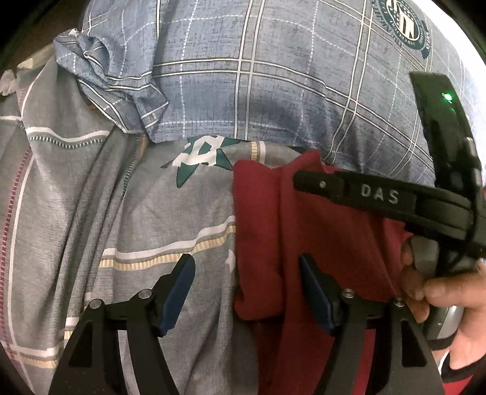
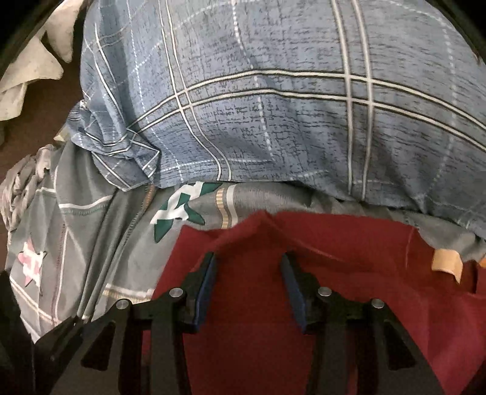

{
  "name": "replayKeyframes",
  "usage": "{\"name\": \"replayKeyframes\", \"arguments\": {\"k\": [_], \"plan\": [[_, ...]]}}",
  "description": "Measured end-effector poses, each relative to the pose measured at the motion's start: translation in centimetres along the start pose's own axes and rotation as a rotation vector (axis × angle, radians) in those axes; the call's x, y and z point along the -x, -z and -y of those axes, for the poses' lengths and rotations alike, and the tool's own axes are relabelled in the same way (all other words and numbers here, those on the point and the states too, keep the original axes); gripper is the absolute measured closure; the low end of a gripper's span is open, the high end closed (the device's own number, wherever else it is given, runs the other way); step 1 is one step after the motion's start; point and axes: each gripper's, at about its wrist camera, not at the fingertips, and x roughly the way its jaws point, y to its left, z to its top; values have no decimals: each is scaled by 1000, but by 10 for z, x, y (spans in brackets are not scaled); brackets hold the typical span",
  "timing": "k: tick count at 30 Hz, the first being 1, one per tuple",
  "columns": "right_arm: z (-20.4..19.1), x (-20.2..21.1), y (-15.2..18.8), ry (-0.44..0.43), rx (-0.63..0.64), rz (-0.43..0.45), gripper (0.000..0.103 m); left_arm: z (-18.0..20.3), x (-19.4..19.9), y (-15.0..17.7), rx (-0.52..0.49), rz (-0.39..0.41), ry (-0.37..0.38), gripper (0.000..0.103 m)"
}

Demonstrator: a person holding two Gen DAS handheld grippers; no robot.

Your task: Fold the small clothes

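A dark red garment [image 1: 303, 231] lies folded on the grey bed sheet [image 1: 91, 197]. My left gripper [image 1: 247, 273] is open wide and straddles the garment's left edge, one blue pad over the sheet and the other over the red cloth. In the left wrist view my right gripper shows as a black finger [image 1: 322, 185] marked DAS, reaching in from the right above the garment, held by a hand [image 1: 449, 303]. In the right wrist view my right gripper [image 2: 249, 264] hovers over the red garment [image 2: 349, 273], jaws partly apart with a clear gap. A tan label [image 2: 446, 264] sits at the garment's right edge.
A blue plaid pillow [image 1: 273, 76] with a round green emblem [image 1: 404, 24] lies just beyond the garment and overlaps the sheet. The sheet bears green [image 1: 200, 161] and pink [image 2: 30, 264] star prints. White cloth [image 2: 30, 70] lies on the dark floor at far left.
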Motion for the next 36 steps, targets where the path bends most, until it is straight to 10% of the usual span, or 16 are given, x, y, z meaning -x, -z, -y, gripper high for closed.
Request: {"name": "replayKeyframes", "arguments": {"k": [10,14,18,33,36], "plan": [[-14,-19,-14,-42,-45,-20,38,-5,13,1,10,20,-3,31],[-31,-28,-15,98,89,-23,94,-3,15,2,1,19,0,32],[-27,-2,-14,37,61,57,96,-3,23,2,3,46,6,32],[-25,-41,-9,-112,0,9,92,-3,17,2,1,30,-20,32],[-20,-25,-7,-130,-15,5,65,-4,18,1,8,33,-14,32]]}}
